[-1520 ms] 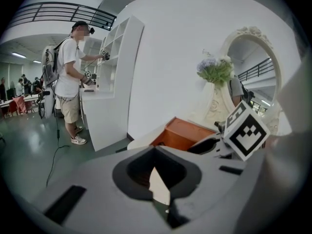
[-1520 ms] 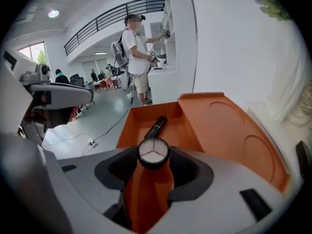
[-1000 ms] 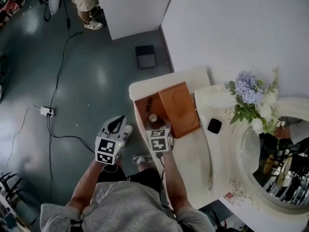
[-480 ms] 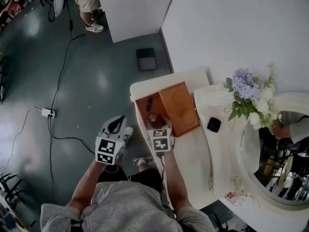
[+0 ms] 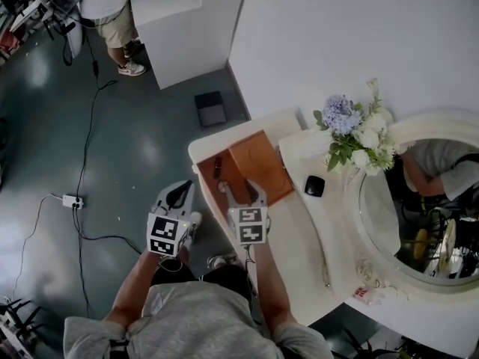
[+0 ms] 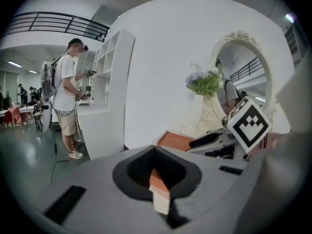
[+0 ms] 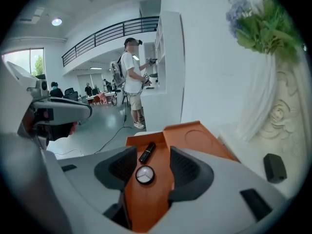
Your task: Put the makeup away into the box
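An orange box (image 5: 212,179) stands open on the corner of the white dresser (image 5: 299,234), its lid (image 5: 260,166) folded back to the right. Inside lie a black lipstick (image 5: 217,165) and a round compact (image 5: 224,188). The right gripper view shows the same box (image 7: 146,204), lipstick (image 7: 147,152) and compact (image 7: 145,174). My right gripper (image 5: 246,193) hovers over the box's near end, open (image 7: 149,163) and holding nothing, above the compact. My left gripper (image 5: 179,194) hangs over the floor left of the dresser, its jaws (image 6: 156,177) shut and empty.
A small black case (image 5: 314,185) lies on the dresser beside a vase of flowers (image 5: 352,137) and an oval mirror (image 5: 419,215). A person (image 5: 105,13) stands at a white shelf unit (image 5: 179,21). A cable (image 5: 86,140) and a dark box (image 5: 211,109) are on the floor.
Both grippers have risen; the right one lifted away from the box and the compact stays inside it. The head view has shifted, so the dresser sits further left.
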A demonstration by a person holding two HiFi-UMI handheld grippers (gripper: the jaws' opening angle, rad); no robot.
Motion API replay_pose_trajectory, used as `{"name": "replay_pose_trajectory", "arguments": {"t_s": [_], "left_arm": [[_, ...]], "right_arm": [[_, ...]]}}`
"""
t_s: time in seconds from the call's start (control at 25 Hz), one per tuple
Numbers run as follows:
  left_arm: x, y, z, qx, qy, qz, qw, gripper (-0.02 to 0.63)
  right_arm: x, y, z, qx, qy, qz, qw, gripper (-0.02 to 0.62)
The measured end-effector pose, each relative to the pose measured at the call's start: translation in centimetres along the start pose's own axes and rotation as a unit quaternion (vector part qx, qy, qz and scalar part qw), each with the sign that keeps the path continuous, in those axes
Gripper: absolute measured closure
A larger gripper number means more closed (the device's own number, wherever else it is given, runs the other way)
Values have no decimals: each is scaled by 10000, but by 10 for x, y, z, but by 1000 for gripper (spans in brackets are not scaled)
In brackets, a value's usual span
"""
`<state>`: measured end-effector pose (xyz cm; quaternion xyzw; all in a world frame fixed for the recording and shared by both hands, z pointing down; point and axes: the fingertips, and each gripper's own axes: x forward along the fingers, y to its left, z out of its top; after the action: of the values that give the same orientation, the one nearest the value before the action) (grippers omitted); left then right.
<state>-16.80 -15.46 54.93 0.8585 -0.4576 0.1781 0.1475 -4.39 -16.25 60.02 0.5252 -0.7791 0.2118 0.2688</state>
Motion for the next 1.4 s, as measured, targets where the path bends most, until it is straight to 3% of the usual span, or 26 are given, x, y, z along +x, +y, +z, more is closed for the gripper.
{"name": "replay_pose_trajectory", "arguments": {"t_s": [0.24,0.52,0.96,1.28,1.4], "left_arm": [[5,-31,40,307,-268,-405,9983,606],[15,-83,78,779,-513,-1060,9900,606],[30,-185,115,1385,-778,-2321,9596,606],[34,-251,115,1679,-785,-3099,9325,606],[33,-268,113,1749,-759,-3279,9253,606]], "right_arm": [[-54,-34,24,223,-657,-570,9960,377],[-119,-79,28,625,-1165,-1375,9816,395],[-217,-129,-1,1217,-1583,-2685,9424,477],[-277,-144,-34,1532,-1740,-3495,9078,540],[-290,-146,-43,1554,-1749,-3669,9004,568]]}}
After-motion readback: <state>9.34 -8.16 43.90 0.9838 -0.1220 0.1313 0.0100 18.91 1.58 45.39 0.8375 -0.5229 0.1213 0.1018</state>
